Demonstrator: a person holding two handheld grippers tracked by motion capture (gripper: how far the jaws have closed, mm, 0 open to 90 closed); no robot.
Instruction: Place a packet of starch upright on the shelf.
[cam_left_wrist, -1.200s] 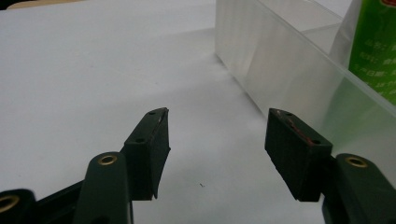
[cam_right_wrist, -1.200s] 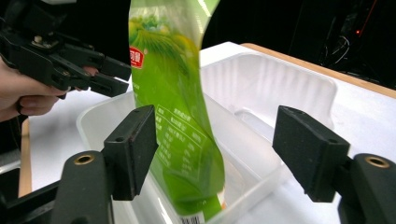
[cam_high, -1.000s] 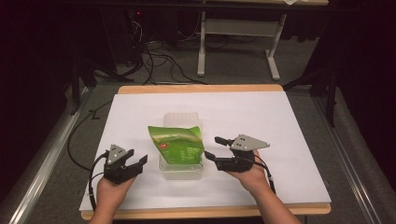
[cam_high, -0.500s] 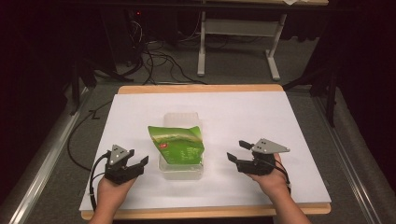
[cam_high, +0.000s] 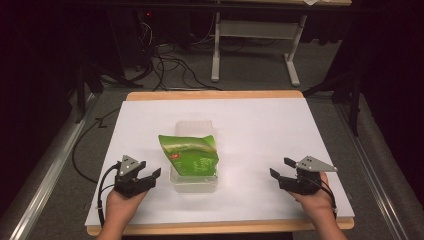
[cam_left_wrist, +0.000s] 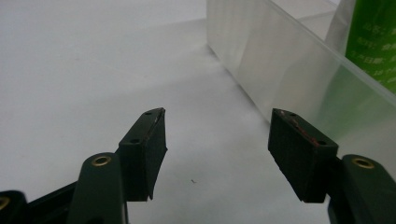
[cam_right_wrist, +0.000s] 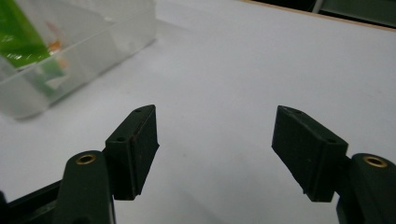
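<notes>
From the high view, a green bag (cam_high: 190, 156) lay in a clear container (cam_high: 195, 181) near the middle of the white surface (cam_high: 260, 130). The left gripper (cam_high: 144, 176) sat just left of it, the right gripper (cam_high: 281, 168) well apart to the right, both with jaws spread. In the left gripper view, the container wall (cam_left_wrist: 280, 60) stood just beside the right-hand jaw. In the right gripper view, the container (cam_right_wrist: 79, 42) lay far left, beyond spread jaws.

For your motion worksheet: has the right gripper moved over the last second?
Yes. The right gripper has shifted rightward, away from the clear container, toward the table's right edge.
</notes>
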